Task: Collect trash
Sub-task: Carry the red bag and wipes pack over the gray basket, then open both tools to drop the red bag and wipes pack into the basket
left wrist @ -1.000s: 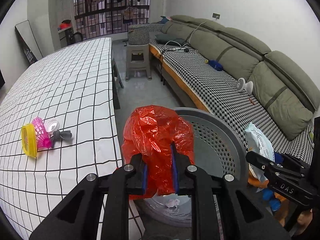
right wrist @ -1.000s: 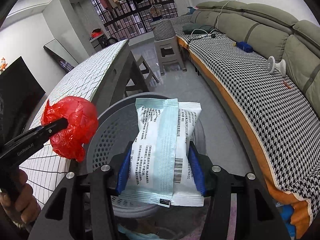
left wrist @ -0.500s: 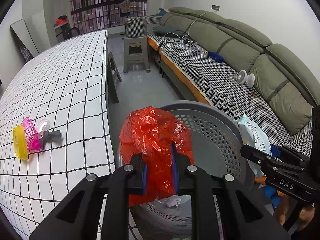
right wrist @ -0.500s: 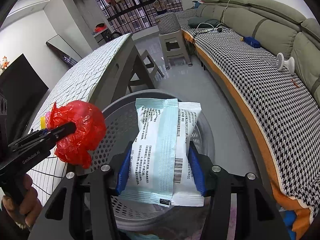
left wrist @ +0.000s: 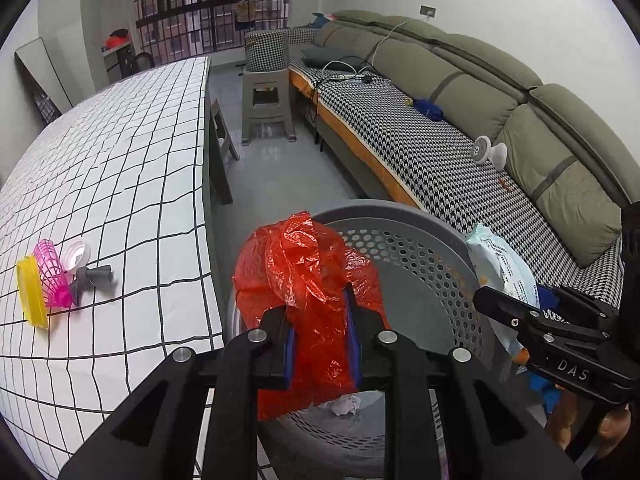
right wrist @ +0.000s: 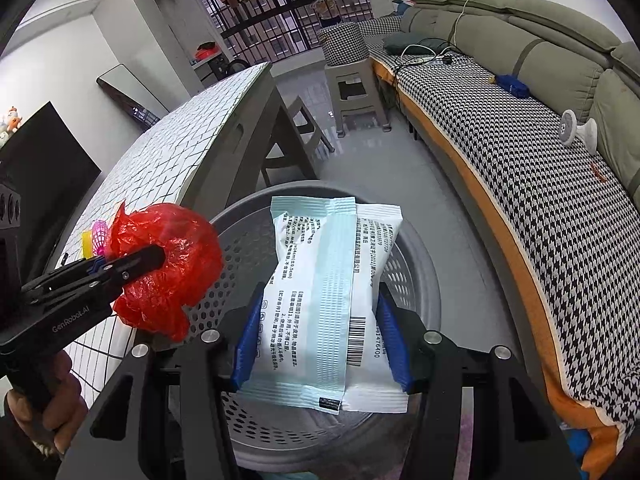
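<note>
The crumpled red plastic bag (left wrist: 308, 280) is pinched between the fingers of the left gripper (left wrist: 320, 344), which are drawn almost together on it; the jaws are just beginning to ease apart while the pads still press the plastic. The bag hangs over the near-left rim of the grey perforated basket (left wrist: 416, 248), partly above its opening. From the right wrist view the same bag (right wrist: 172, 272) sits at the basket's left edge, beside the desk's side.

The white and pale-blue sealed packet (right wrist: 332, 300) is clamped between the blue pads of the right gripper (right wrist: 320, 344), whose fingers stand moderately apart, pressing the packet's two long edges. The packet is held upright over the basket's (right wrist: 416, 252) opening, not touching its wall as far as can be told.

Inside the basket, a small crumpled white scrap (left wrist: 346, 405) lies on the bottom; the rest of the floor is mostly hidden by the grippers.

On the desk (left wrist: 120, 184) with its checked cloth, well apart from the basket, lie a yellow lid (left wrist: 31, 296), a pink mesh piece (left wrist: 50, 272), a white cap (left wrist: 76, 252) and a grey piece (left wrist: 92, 280), clustered together. A sofa (left wrist: 460, 148) with a houndstooth cover runs along the right.
</note>
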